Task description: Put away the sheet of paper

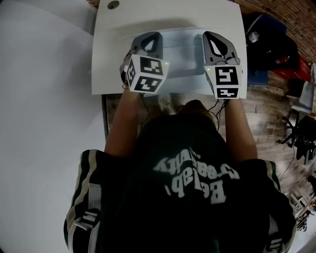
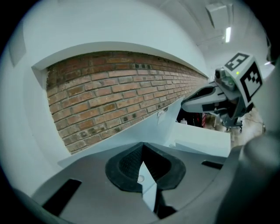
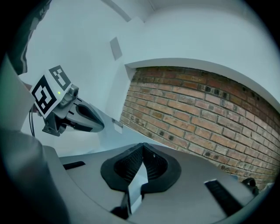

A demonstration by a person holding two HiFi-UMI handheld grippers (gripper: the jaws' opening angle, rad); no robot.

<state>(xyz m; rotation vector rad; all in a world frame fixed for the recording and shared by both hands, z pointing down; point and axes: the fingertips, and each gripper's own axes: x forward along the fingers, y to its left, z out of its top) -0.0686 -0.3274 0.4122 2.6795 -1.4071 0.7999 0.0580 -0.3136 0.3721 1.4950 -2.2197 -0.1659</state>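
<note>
A wall of rough red-brown brick [image 2: 118, 96] with pale mortar lines fills the far side of both gripper views, set under a smooth white overhang. Below it in the head view lies the flat, matt white rectangular table [image 1: 108, 59], with floor of brown wooden planks [image 1: 266, 108] to its right. The person's dark T-shirt [image 1: 187, 207] takes up the near half of that view, and both bare forearms reach toward the far side. A thin, smooth white sheet of paper [image 1: 182, 49] stretches above the table between the two tools, slightly bowed. The grey plastic left gripper [image 1: 150, 35], carrying a cube of black-and-white square markers, has its ribbed black pads pressed tight on the sheet's left edge, which shows as a narrow white sliver [image 2: 146, 179] in the pinch. The matching right gripper [image 1: 211, 34] is likewise clamped on the right edge [image 3: 138, 183]. A small round grey cap [image 1: 113, 5] sits in the table's far left corner.
</note>
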